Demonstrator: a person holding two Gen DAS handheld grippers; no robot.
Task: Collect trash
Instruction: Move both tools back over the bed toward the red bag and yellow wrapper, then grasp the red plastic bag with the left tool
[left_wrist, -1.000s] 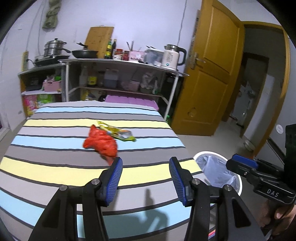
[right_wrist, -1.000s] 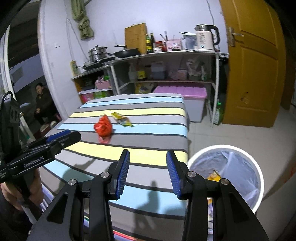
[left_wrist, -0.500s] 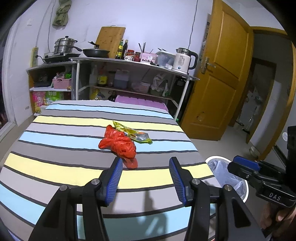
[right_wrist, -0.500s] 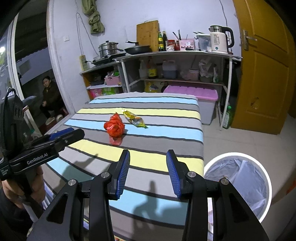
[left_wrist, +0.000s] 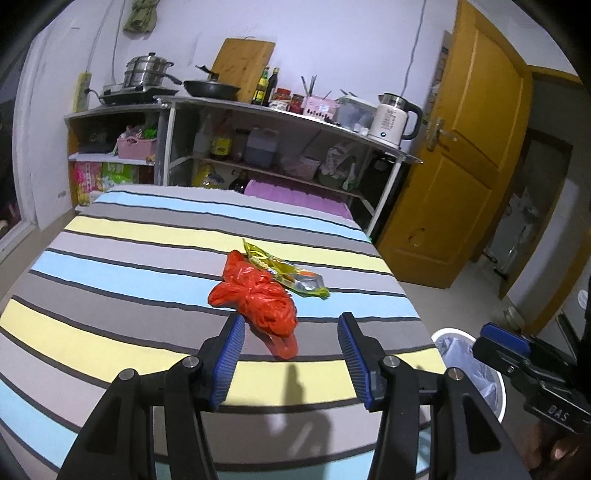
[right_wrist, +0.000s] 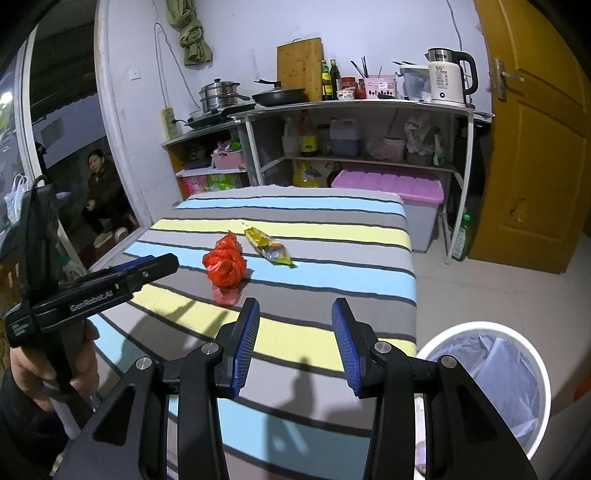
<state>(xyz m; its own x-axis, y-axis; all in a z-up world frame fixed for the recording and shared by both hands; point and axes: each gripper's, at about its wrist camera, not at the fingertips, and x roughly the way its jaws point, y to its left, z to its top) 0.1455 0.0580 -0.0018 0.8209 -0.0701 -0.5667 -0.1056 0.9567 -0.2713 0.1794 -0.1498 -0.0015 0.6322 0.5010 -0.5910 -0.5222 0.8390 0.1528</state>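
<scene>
Both wrist views toward shared striped table (left_wrist: 110, 332)

Pale lilac wall (right_wrist: 388, 29) at 12 o'clock, a cable running down it; green cloth (right_wrist: 192, 33) hung high at 11 o'clock; metal shelf unit (right_wrist: 354, 107) against the wall carries a wooden cutting board (right_wrist: 299, 68), a black pan (right_wrist: 282, 96), a steamer pot (right_wrist: 219, 92), a white kettle (right_wrist: 448, 75); pink-lidded storage box (right_wrist: 388, 182) beneath; ochre wooden door (right_wrist: 535, 140) at 3 o'clock; pale tiled floor (right_wrist: 498, 288); striped bed cover (left_wrist: 140, 229) at centre; glass doorway (right_wrist: 66, 155) at 9 o'clock; cool, dim light.
</scene>
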